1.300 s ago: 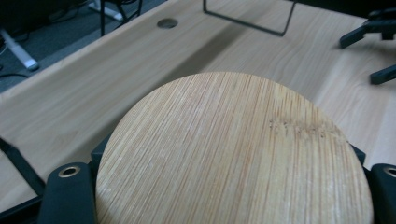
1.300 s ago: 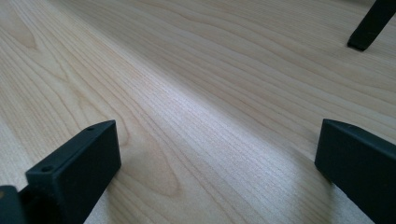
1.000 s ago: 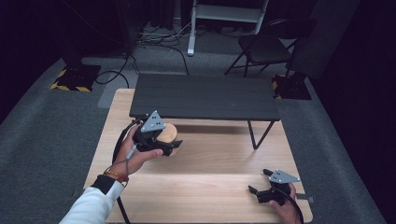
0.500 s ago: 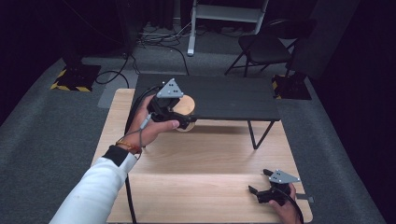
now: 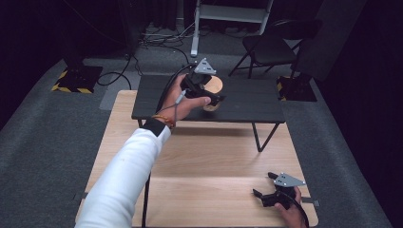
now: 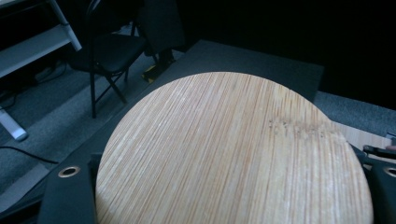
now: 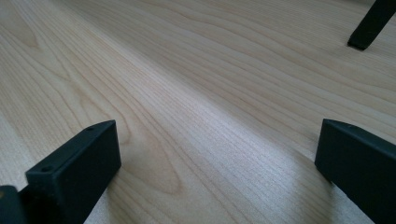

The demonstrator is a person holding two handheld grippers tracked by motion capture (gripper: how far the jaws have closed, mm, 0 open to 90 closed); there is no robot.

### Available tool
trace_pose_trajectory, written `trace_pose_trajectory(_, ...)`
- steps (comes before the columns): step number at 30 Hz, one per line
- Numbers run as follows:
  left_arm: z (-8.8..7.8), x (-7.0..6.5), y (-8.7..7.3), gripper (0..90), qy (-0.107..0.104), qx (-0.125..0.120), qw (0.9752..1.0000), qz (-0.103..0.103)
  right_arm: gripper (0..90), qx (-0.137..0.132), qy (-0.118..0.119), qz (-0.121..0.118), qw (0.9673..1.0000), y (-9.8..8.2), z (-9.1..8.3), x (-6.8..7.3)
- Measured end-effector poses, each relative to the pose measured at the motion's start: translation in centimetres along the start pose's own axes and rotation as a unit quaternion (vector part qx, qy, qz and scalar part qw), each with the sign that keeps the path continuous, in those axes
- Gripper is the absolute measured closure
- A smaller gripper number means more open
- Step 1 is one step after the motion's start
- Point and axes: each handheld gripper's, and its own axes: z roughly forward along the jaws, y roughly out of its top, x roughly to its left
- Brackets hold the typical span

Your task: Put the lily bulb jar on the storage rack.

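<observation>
While left tongs (image 5: 215, 99) pinch wooden disc (image 5: 212, 86), now farther over black shelf (image 5: 247, 102); right tongs (image 5: 263, 187) unmoved, spread.

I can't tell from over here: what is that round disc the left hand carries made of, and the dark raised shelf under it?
The round disc looks like bamboo or a similar wood, unpainted and matte: fine, straight, parallel pale strips run across its face. The dark raised shelf is harder to judge: a flat, matte black top on thin black legs, perhaps painted board or metal.

no legible text (lid mark blurred)
</observation>
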Motion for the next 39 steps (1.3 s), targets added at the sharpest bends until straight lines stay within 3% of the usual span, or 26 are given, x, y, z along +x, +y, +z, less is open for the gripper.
trace_pose_trajectory(4, 1.9, 0.3, 0.6, 24.3, 0.002, 0.001, 1.0, 0.002, 0.0, 0.0, 0.001, -0.001, 1.0, 0.0, 0.0, 0.0)
trace_pose_trajectory(12, 5.3, 1.4, 0.0, 24.3, 0.01, 0.008, 0.9997, -0.019, 0.0, 0.0, 0.005, -0.003, 1.0, 0.0, 0.0, -0.2)
trace_pose_trajectory(24, 6.8, 2.3, -1.2, 24.0, 0.001, -0.003, 0.9996, -0.026, 0.0, -0.001, 0.008, -0.006, 1.0, 0.0, 0.0, -0.2)
trace_pose_trajectory(29, 5.9, 1.8, -2.0, 7.6, 0.01, -0.022, 0.9988, -0.042, 0.0, -0.001, 0.008, -0.006, 1.0, 0.0, 0.0, -0.2)
trace_pose_trajectory(35, 3.3, 0.8, -2.7, 3.1, 0.027, -0.036, 0.9981, -0.042, 0.0, 0.0, 0.008, -0.005, 1.0, 0.0, 0.0, -0.2)
trace_pose_trajectory(38, 0.2, 0.0, -3.4, 1.1, 0.038, -0.047, 0.9972, -0.044, 0.0, 0.0, 0.008, -0.005, 1.0, 0.0, 0.0, -0.2)
trace_pose_trajectory(39, 0.2, 0.0, -3.4, 1.0, 0.038, -0.047, 0.9972, -0.044, 0.0, 0.0, 0.008, -0.005, 1.0, 0.0, 0.0, -0.2)
